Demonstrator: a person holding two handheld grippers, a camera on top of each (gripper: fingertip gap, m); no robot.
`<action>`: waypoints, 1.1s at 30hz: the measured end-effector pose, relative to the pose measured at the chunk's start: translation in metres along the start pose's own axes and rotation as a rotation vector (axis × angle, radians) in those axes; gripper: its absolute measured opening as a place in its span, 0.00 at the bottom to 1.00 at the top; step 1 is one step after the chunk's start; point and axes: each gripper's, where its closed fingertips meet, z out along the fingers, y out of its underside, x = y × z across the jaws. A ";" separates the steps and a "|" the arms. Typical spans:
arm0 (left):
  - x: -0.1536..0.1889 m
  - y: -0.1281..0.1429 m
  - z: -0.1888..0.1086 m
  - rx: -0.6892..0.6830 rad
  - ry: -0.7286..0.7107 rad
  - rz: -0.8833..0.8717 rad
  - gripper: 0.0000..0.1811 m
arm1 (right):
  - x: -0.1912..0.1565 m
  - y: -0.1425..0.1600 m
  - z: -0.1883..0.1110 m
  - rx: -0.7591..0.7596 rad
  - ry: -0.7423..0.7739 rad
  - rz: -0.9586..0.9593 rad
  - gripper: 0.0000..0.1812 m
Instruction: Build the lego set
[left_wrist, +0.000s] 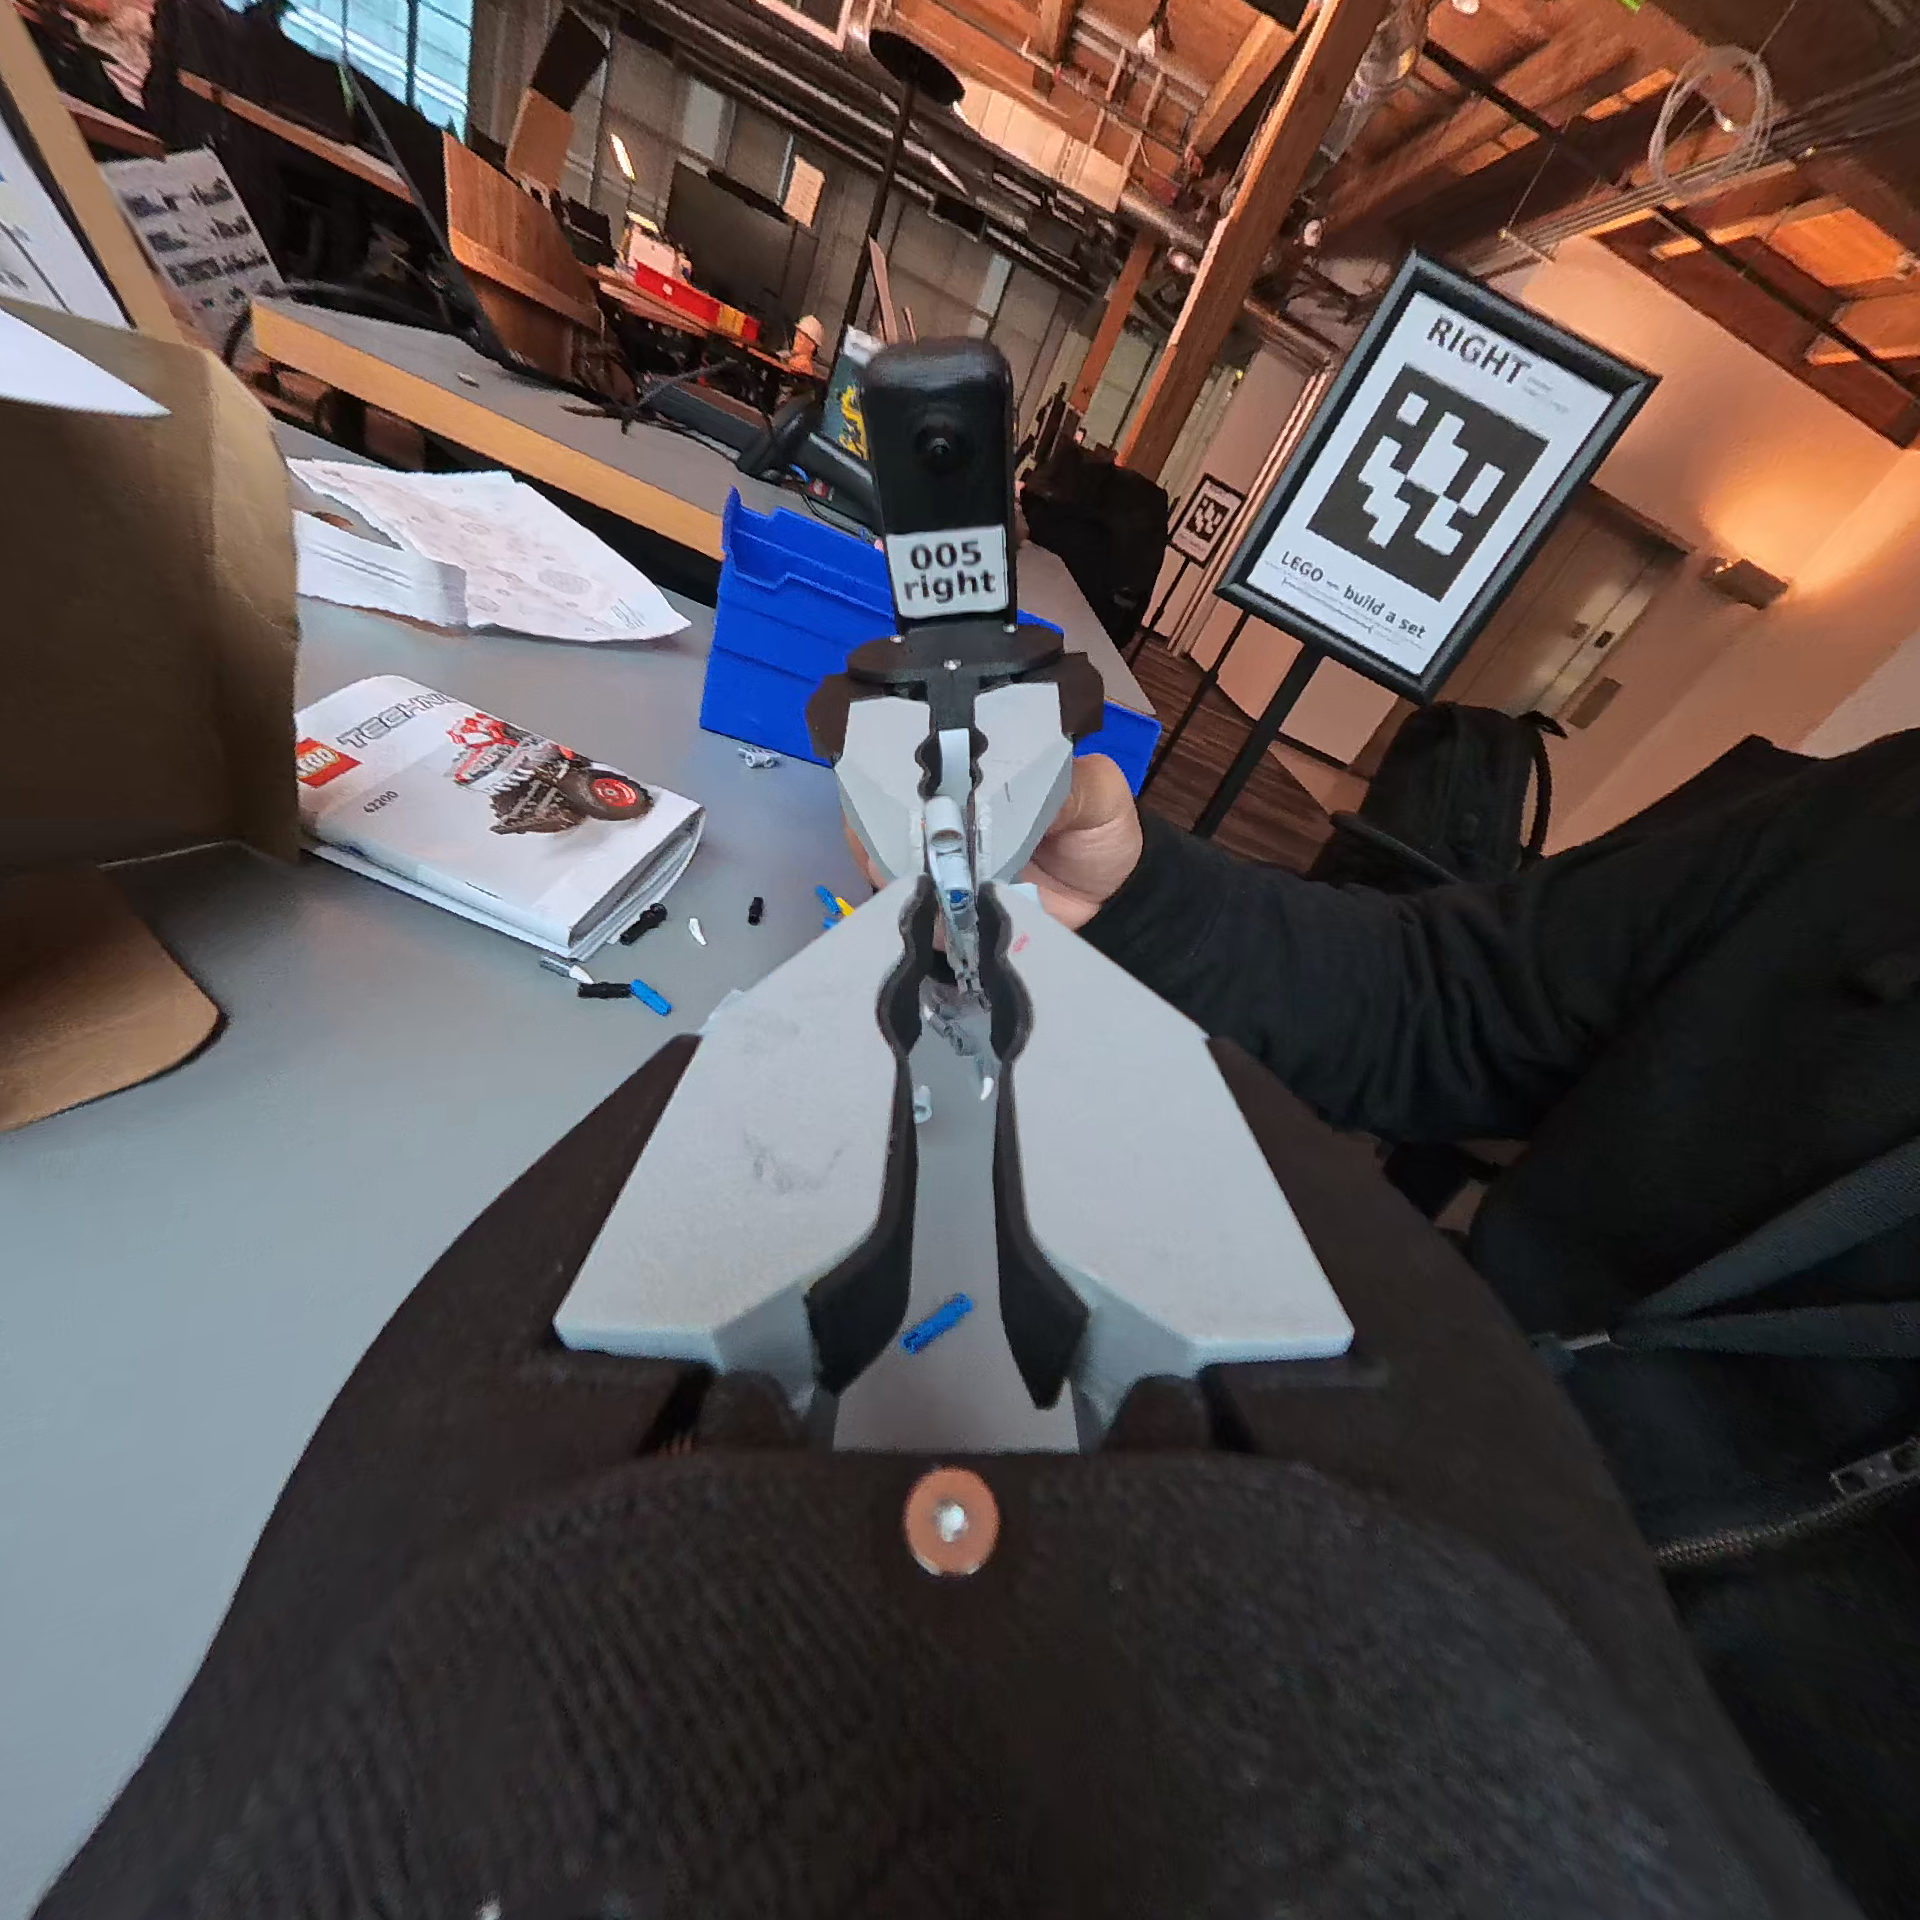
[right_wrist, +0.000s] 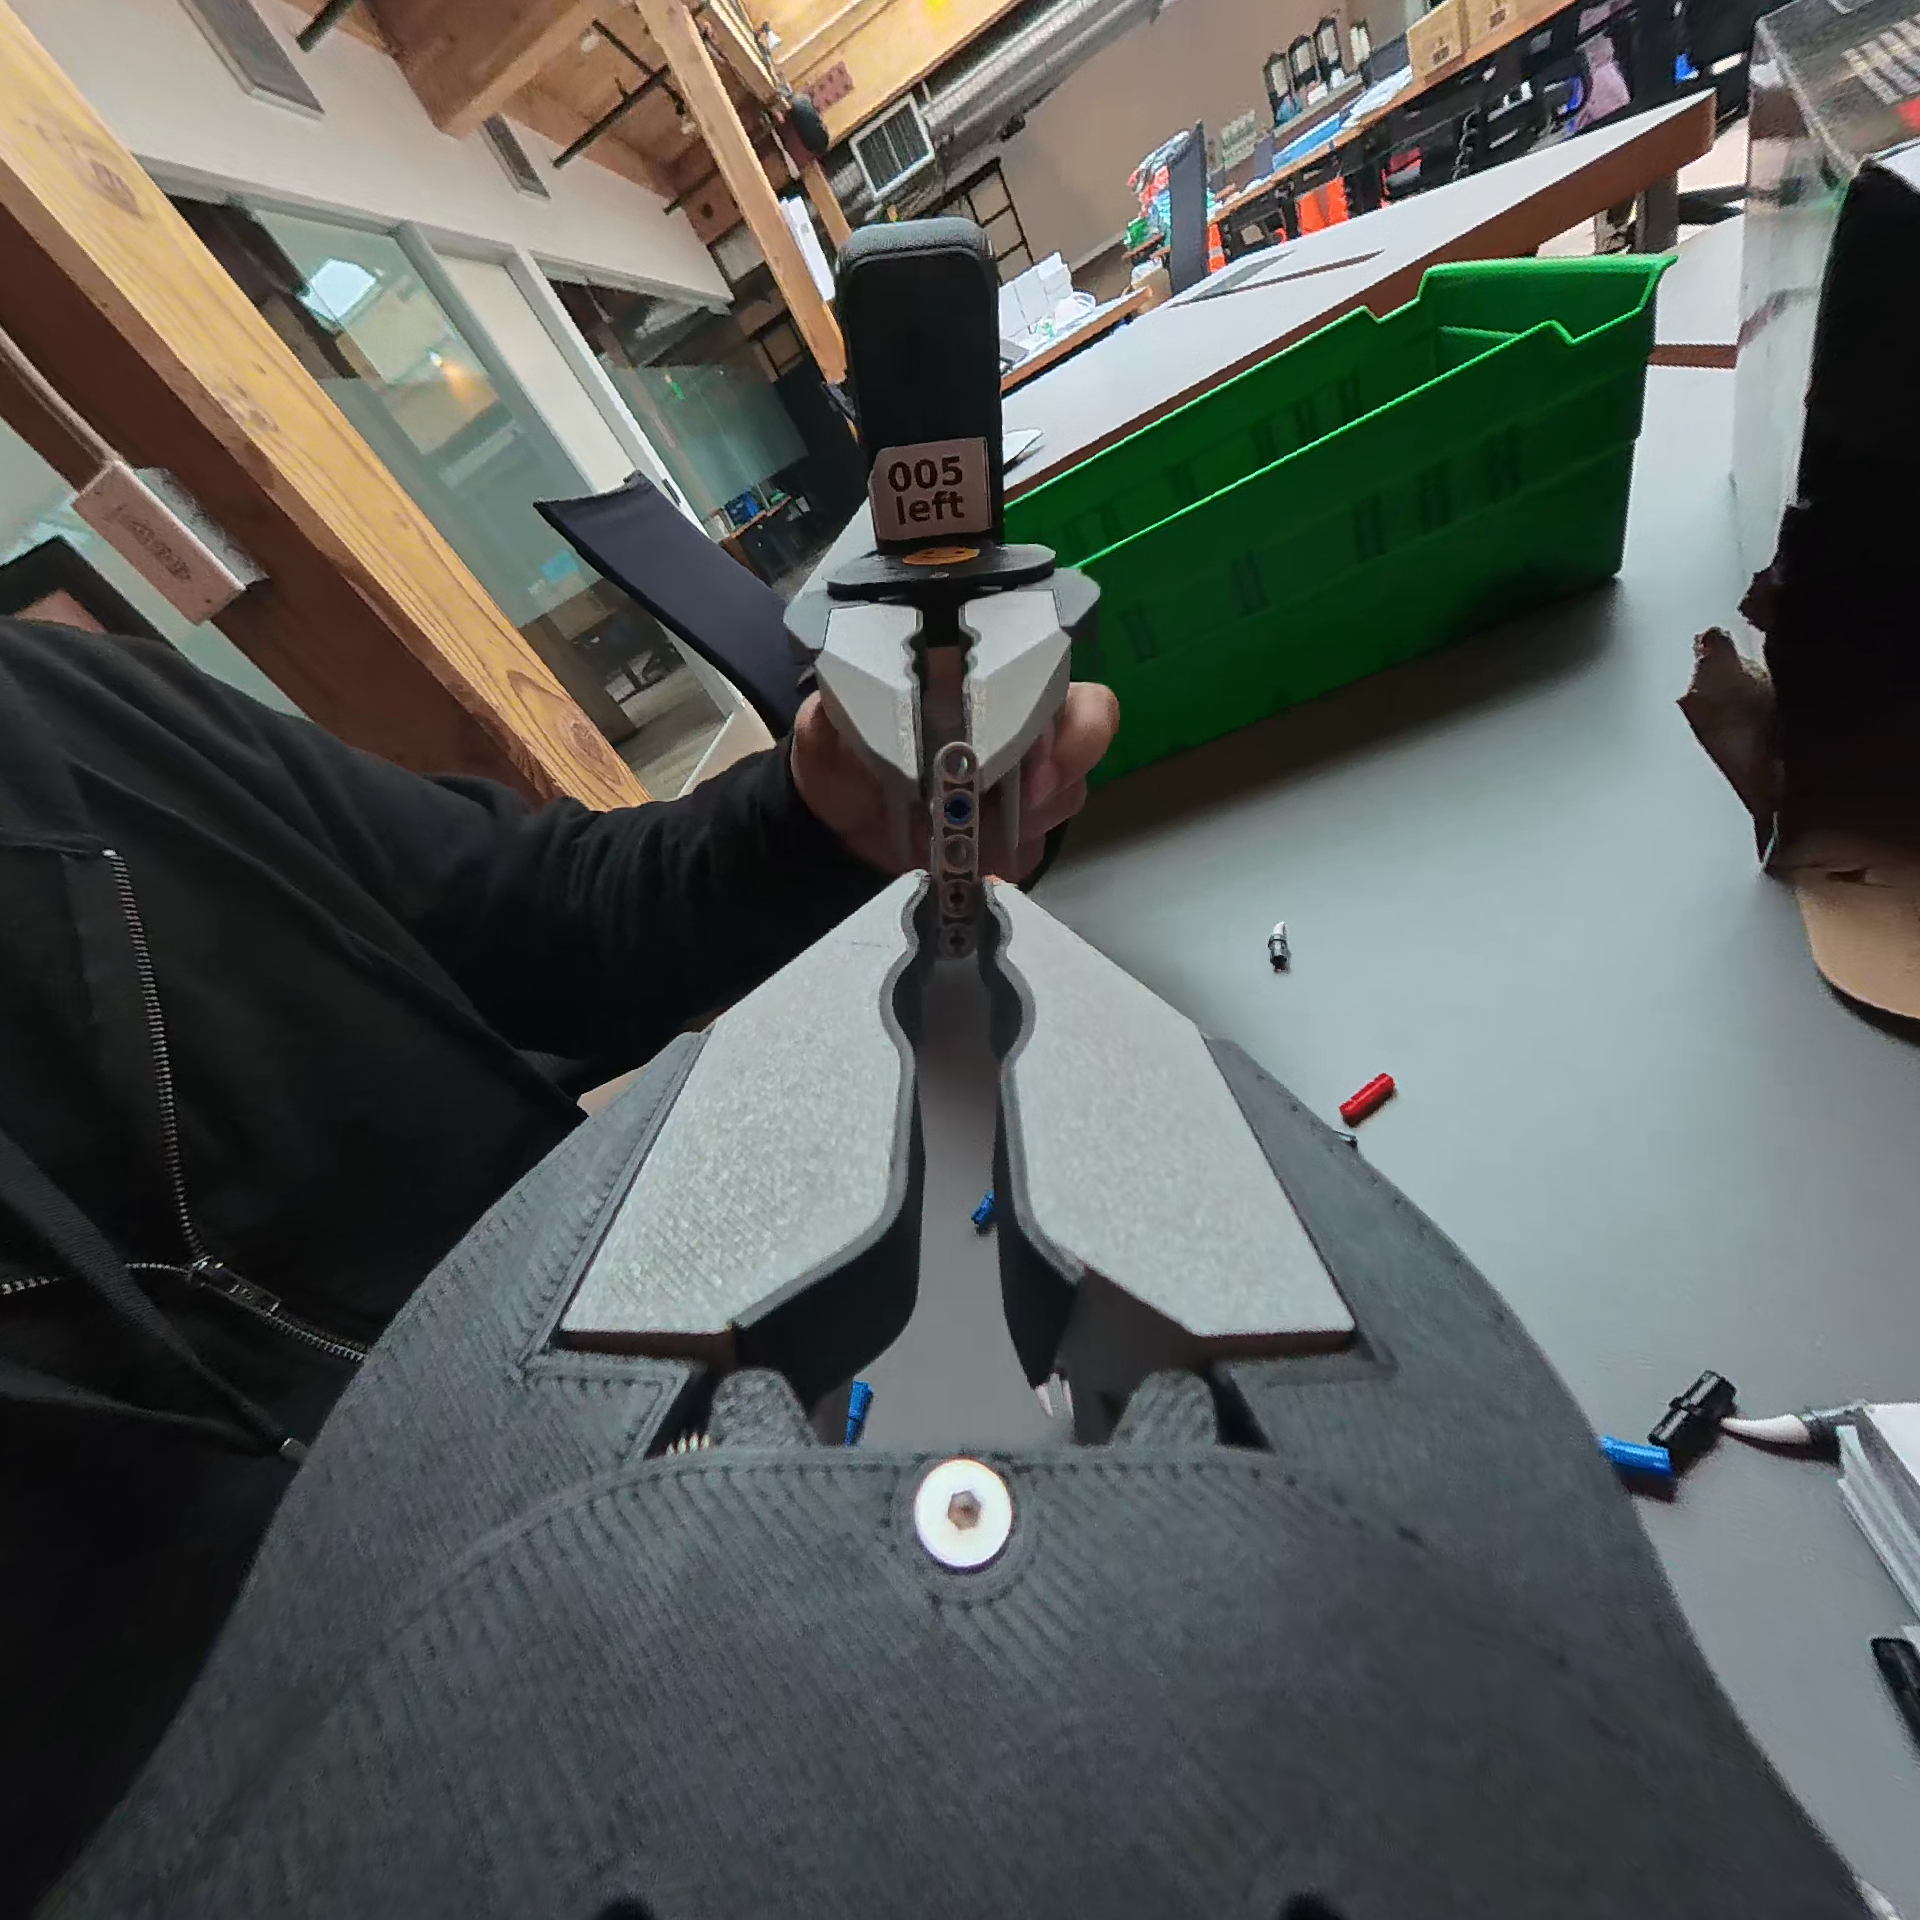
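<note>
Grey desk fills the foreground under both views, in a workshop with timber beams overhead. Nearest on it, a loose blue pin lies between the fingers of the left gripper; a red pin lies on the desk to one side of the right gripper.

Both grippers face each other tip to tip above the desk. The right gripper is clamped on the near end of a grey lego beam with a row of holes, one plugged by a blue pin. The beam's far end reaches between the fingers of the left gripper; its fingers sit close on either side of the beam, though whether they actually pinch it I cannot tell.

Farther off, small black, white and blue pins are scattered beside an instruction booklet. Beyond stand a blue bin and a green bin.
</note>
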 end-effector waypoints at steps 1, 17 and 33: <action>-0.001 -0.003 -0.002 0.018 -0.002 -0.002 0.02 | 0.000 0.000 0.000 0.000 -0.002 0.004 0.02; -0.002 0.009 0.001 -0.050 -0.007 -0.008 0.02 | 0.002 0.004 0.002 -0.019 0.000 0.019 0.02; -0.001 -0.009 -0.002 0.047 -0.105 0.186 0.00 | 0.008 0.004 0.003 -0.061 0.146 -0.187 0.02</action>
